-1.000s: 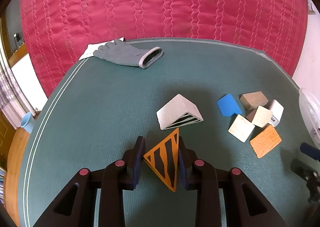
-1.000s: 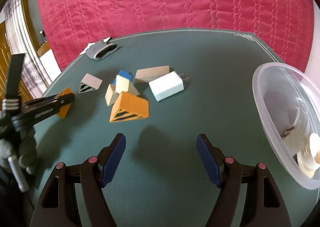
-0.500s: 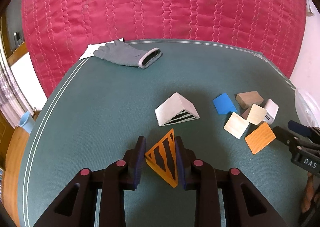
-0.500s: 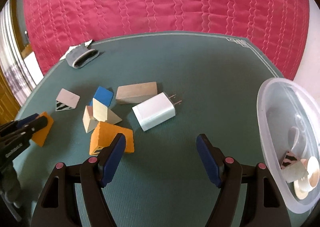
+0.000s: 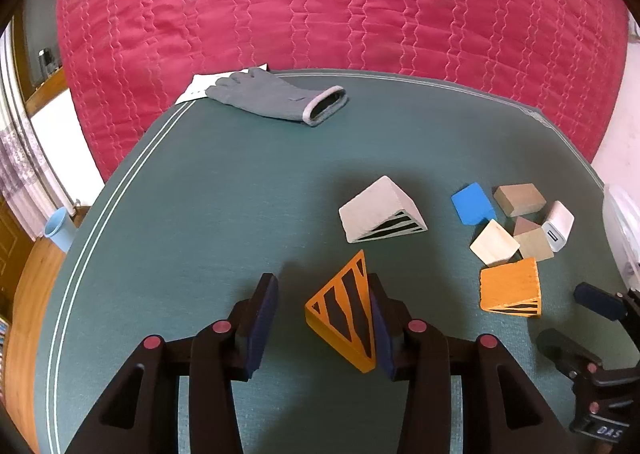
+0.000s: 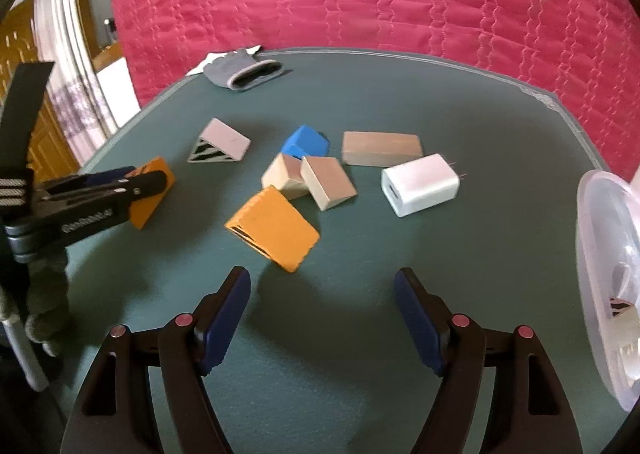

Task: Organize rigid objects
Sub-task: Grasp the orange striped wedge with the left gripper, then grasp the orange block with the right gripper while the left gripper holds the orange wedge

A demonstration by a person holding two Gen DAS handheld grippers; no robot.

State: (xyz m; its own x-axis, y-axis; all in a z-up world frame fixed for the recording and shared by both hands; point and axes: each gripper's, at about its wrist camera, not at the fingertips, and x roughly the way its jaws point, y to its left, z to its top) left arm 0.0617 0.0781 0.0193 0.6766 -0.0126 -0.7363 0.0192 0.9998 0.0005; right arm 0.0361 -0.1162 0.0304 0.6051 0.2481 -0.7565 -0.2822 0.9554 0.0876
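Left gripper [image 5: 322,324] jaws opening around the orange striped triangular wooden wedge [image 5: 345,318]; right gripper [image 6: 322,320], beside it, open and empty.

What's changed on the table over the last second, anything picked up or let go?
The left tool was clamped on the orange wedge; its jaws are now opening, with the left pad clear and the wedge standing on the mat. The right tool, open and empty, has slid in toward the block pile. The glove, grey wedge and pile stayed put.
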